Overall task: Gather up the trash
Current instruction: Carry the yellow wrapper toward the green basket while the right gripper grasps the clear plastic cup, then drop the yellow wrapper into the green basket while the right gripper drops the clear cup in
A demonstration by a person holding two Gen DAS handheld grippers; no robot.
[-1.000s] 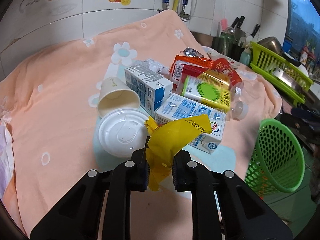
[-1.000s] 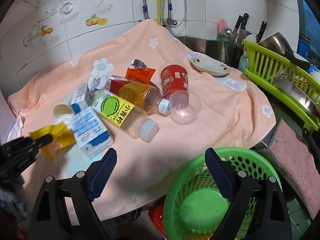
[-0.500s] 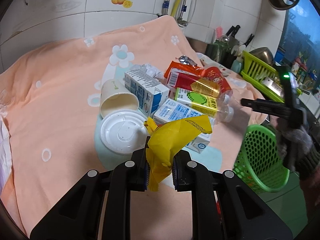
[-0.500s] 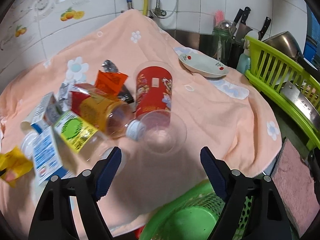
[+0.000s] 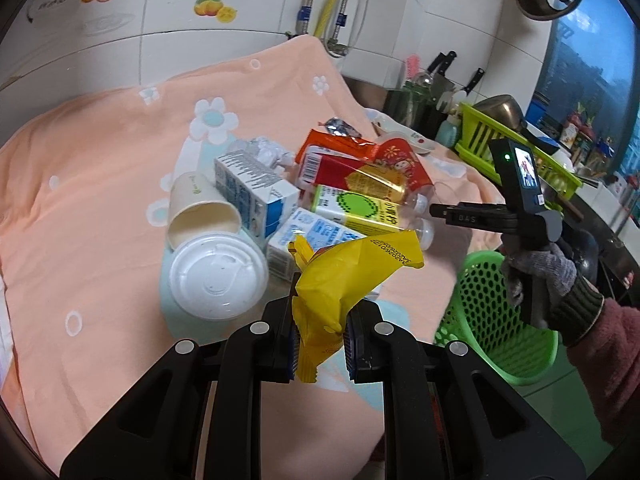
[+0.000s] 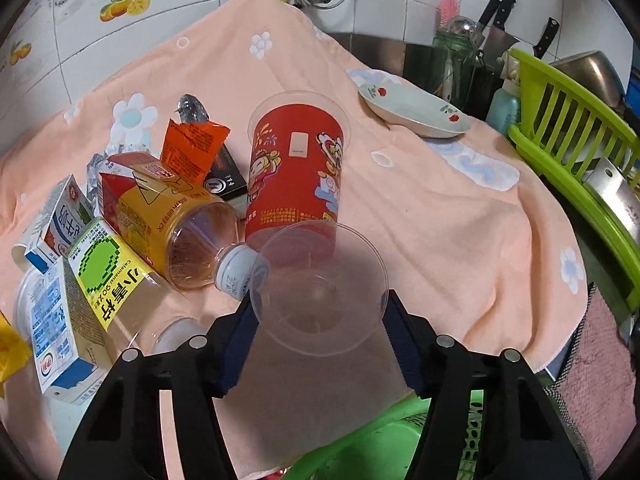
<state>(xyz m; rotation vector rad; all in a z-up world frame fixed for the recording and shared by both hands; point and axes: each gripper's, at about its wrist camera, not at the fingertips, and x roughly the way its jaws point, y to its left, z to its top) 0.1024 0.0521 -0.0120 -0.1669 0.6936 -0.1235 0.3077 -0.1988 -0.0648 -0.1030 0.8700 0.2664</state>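
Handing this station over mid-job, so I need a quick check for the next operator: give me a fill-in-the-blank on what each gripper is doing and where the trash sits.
1. The left gripper is shut on a crumpled ____ wrapper.
2. The right gripper is open, its fingers either side of the rim of a clear ____ cup lying on its side.
3. The basket at the counter edge is ____ in colour.
4. The white dish lies on the ____ towel.

Missing words: yellow; plastic; green; peach

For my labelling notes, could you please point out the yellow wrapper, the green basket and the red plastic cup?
yellow wrapper (image 5: pixel 344 276), left wrist view, its crumpled middle.
green basket (image 5: pixel 480 300), left wrist view, its perforated wall.
red plastic cup (image 6: pixel 296 168), right wrist view, its printed side.
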